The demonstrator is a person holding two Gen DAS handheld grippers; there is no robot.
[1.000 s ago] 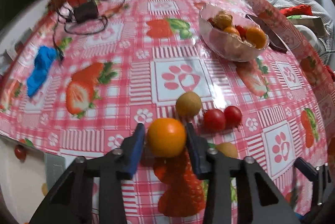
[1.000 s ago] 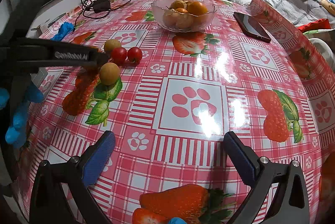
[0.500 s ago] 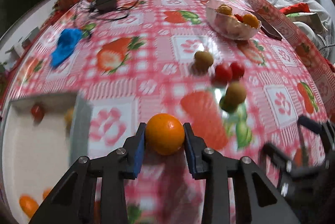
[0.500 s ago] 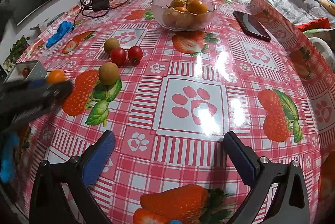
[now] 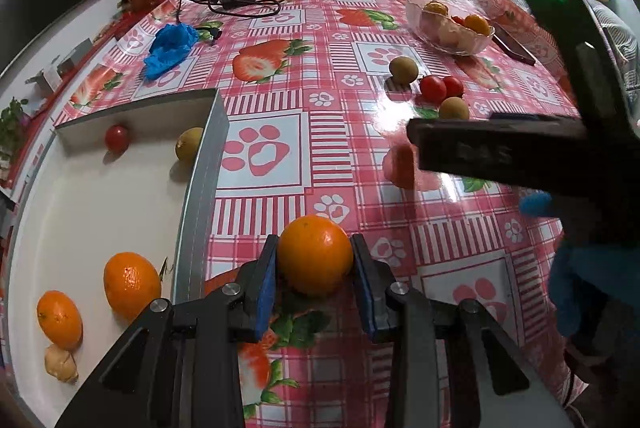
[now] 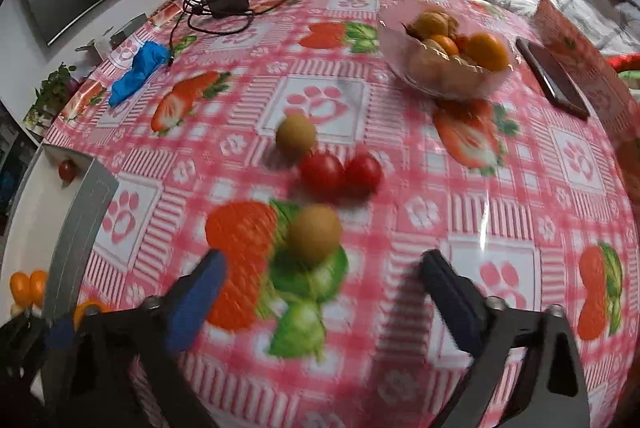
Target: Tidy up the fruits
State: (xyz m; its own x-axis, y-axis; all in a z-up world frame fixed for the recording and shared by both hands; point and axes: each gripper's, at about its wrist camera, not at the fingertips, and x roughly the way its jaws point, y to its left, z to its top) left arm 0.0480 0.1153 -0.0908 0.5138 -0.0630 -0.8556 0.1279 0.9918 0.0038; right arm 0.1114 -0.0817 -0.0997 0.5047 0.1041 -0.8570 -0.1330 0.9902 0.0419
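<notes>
Left hand-held gripper pinching an orange above the table, just right of the white tray. Right hand-held gripper spread, jaws just been closing, empty, near a brown fruit beside two tomatoes.

Orange clamped upright above tablecloth, beside tray holding two oranges

Right wrist view smeared by motion blur: brown fruit and two tomatoes soft-edged near table middle. Tray cut by left picture edge. Left wrist view: dark gripper arm hiding tablecloth at right; bowl contents too small to tell.
</notes>
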